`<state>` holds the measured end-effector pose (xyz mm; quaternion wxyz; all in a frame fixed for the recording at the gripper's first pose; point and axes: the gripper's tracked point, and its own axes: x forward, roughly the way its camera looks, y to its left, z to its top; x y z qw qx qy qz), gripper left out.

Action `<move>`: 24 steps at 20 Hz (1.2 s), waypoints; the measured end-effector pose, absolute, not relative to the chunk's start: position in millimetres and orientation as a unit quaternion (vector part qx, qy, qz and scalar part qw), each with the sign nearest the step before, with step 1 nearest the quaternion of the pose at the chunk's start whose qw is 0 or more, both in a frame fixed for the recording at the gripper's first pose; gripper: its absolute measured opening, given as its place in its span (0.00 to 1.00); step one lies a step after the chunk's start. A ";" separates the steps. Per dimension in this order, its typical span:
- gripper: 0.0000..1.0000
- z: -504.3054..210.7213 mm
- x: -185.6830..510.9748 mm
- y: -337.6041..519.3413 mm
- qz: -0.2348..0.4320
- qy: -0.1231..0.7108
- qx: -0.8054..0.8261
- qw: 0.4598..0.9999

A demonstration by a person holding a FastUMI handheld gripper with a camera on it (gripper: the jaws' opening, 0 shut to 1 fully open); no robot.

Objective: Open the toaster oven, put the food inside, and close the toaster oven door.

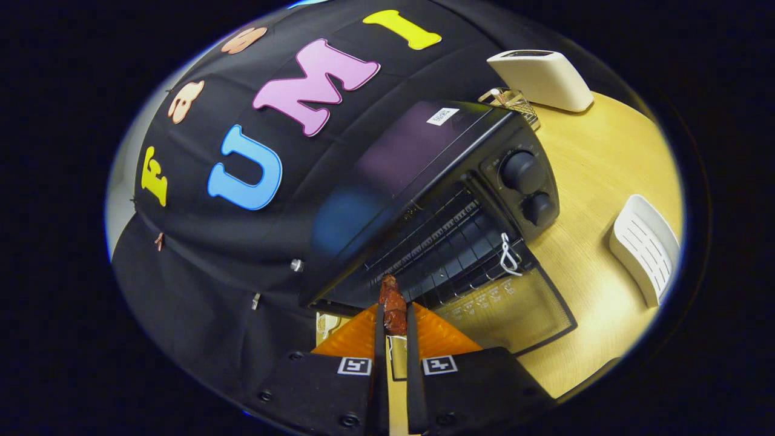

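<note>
Glossy black toaster oven with metal rack sits on smooth pale wood-grain table.

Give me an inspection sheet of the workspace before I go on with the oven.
Surface: wooden table, bare near the oven's knobs.
Job's things: toaster oven with its door folded down open, rack inside; reddish-brown piece of food at the oven's mouth.
Clutter: white toaster and wire basket beyond the oven; white slatted rack beside it.
Grippers: gripper jaws shut on the food.
Cables: white cord loop on the door; mains cable nothing seen.
Surroundings: black cloth wall.
</note>
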<state>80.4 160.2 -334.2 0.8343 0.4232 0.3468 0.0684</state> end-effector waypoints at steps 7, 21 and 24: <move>0.16 -367.4 127.4 173.4 0.028 0.333 0.450 0.828; 0.95 -382.9 126.9 160.1 -0.010 0.344 0.394 0.852; 0.97 -379.7 113.9 150.5 -0.016 0.352 0.369 0.860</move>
